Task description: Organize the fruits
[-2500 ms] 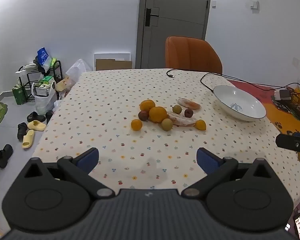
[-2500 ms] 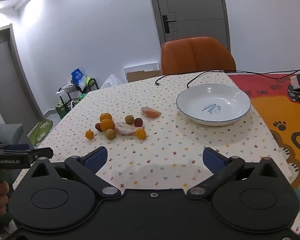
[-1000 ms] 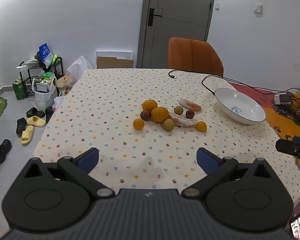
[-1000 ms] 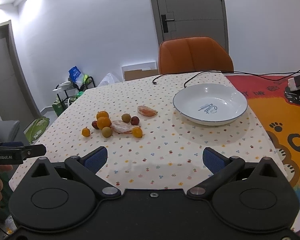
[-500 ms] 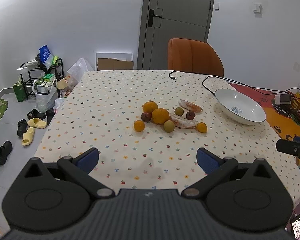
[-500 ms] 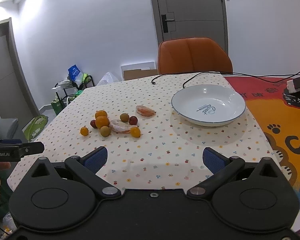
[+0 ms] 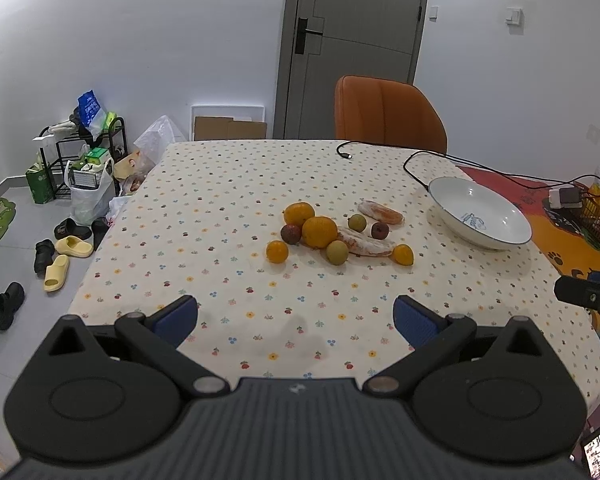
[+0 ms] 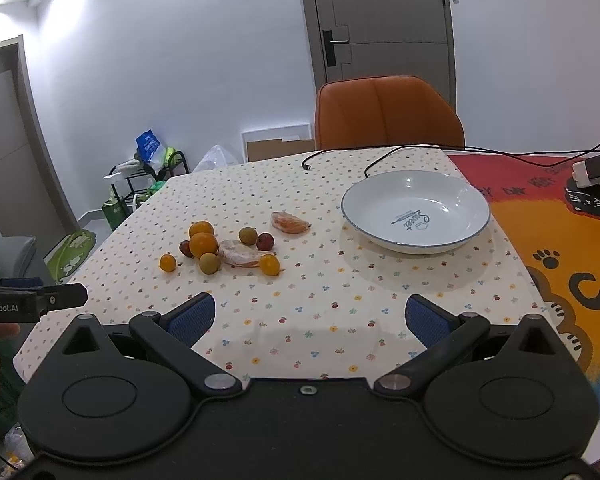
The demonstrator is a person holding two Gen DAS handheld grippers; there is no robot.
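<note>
Bright, even ceiling light, soft shadows, sharp focus, strong fisheye edge warping.

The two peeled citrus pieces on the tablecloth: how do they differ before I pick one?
The far peeled piece lies alone, nearer the bowl; the near peeled piece sits in the cluster, with a small orange fruit at its end. The far one looks shorter and more orange; the near one looks longer and paler, with more white pith. Both lie flat on the tablecloth, outside the bowl.
</note>
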